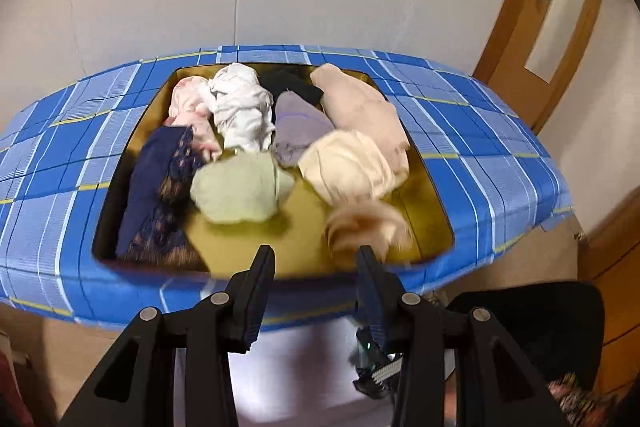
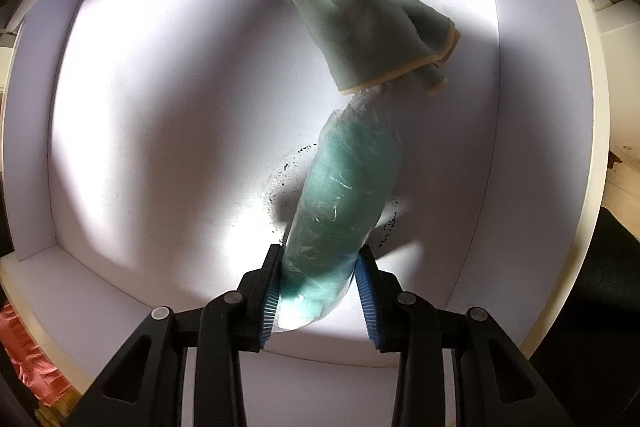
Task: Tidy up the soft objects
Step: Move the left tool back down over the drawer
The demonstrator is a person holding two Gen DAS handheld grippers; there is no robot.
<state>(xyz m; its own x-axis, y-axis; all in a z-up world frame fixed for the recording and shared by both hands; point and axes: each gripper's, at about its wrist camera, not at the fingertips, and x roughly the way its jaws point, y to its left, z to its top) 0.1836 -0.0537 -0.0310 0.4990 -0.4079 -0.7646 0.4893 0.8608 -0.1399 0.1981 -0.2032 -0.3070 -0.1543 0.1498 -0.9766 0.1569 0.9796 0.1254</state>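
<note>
In the left wrist view a gold tray (image 1: 424, 203) on a blue plaid cloth (image 1: 480, 131) holds several rolled soft garments: a pale green one (image 1: 236, 187), a navy lace one (image 1: 160, 195), a white one (image 1: 240, 107), cream ones (image 1: 352, 163), and a blurred peach one (image 1: 368, 227) near the front. My left gripper (image 1: 316, 259) is open and empty just in front of the tray. In the right wrist view my right gripper (image 2: 320, 267) is shut on a teal bundle in clear plastic (image 2: 348, 187) inside a white drawer (image 2: 160, 107). A grey-green rolled cloth (image 2: 344, 7) lies beyond it.
A wooden door (image 1: 556, 7) stands at the right and a white wall behind the table. A black object (image 1: 540, 327) sits low on the right. Dark specks (image 2: 288, 167) lie on the drawer floor around the bundle. A pink item (image 2: 24, 347) shows outside the drawer's left edge.
</note>
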